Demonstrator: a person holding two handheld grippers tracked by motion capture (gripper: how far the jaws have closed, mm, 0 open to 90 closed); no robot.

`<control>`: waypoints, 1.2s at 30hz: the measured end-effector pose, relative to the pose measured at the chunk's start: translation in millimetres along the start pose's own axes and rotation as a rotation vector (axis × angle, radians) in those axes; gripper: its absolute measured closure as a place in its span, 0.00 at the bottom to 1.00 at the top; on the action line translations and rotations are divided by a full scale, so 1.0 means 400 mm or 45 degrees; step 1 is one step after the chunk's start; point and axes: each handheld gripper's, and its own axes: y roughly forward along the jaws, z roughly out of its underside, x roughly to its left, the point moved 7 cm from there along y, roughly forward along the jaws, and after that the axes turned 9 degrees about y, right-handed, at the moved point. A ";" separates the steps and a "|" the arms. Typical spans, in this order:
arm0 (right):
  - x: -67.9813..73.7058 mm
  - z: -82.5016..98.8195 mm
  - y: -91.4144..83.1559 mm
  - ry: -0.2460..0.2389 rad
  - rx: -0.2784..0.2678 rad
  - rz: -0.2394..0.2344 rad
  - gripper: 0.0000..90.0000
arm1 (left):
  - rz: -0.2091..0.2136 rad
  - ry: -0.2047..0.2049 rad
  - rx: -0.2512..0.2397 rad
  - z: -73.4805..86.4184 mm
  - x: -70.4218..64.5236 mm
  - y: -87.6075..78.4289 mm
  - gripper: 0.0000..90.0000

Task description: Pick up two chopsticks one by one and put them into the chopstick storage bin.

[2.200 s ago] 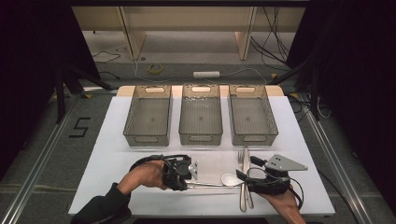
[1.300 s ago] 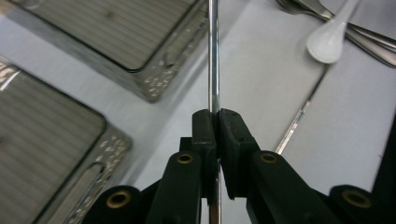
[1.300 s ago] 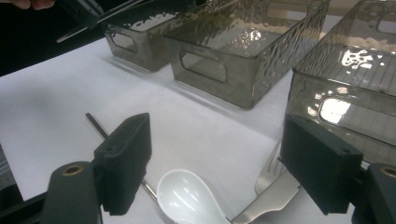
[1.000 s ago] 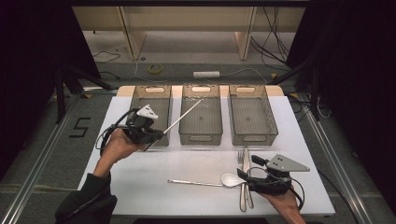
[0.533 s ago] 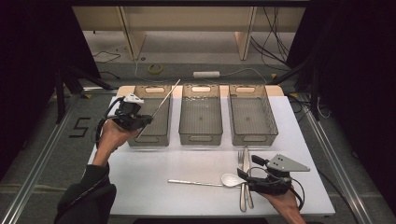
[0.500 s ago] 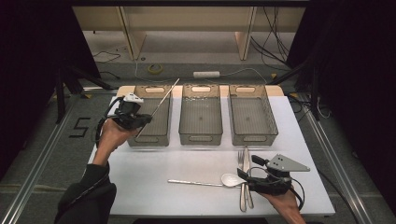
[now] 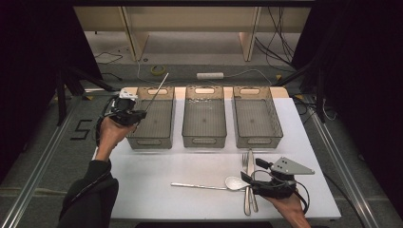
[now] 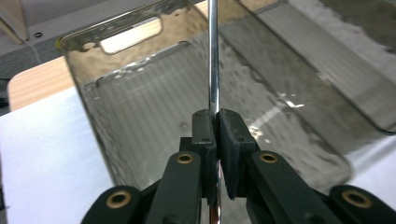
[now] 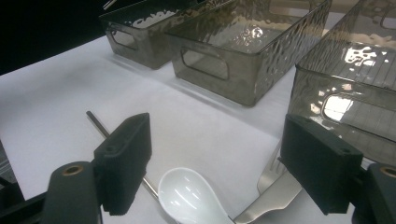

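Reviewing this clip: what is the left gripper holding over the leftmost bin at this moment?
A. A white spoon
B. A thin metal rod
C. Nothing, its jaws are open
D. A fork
B. The left gripper has its jaws closed on a thin metal rod that rises over the leftmost bin, while the white spoon and the fork lie on the table near the right gripper.

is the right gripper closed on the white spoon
No, the right gripper is open, its fingers spread wide with the white spoon lying on the table between them.
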 end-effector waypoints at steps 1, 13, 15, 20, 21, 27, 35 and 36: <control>0.000 0.000 0.000 0.002 -0.001 0.001 0.29 | -0.008 -0.003 -0.001 0.002 0.003 0.003 0.94; 0.000 0.000 0.000 0.000 0.000 -0.001 0.29 | -0.043 -0.029 0.020 0.026 0.026 0.027 0.94; 0.000 0.000 0.000 0.001 0.000 -0.001 0.29 | -0.046 -0.033 0.027 0.031 0.026 0.034 0.94; 0.000 0.000 0.000 0.001 -0.001 -0.001 0.29 | -0.046 -0.048 0.045 0.046 0.028 0.044 0.94; 0.000 -0.001 0.000 0.001 -0.001 -0.001 0.29 | -0.045 -0.051 0.047 0.049 0.028 0.045 0.94; 0.002 0.000 0.000 -0.001 0.000 -0.008 0.29 | -0.049 -0.043 0.081 0.068 0.026 0.052 0.94; 0.003 0.001 0.001 0.003 0.005 -0.007 0.29 | -0.033 -0.054 0.097 0.088 0.017 0.077 0.91; 0.003 0.001 0.000 0.002 0.004 -0.008 0.29 | -0.037 -0.054 0.090 0.086 0.014 0.077 0.84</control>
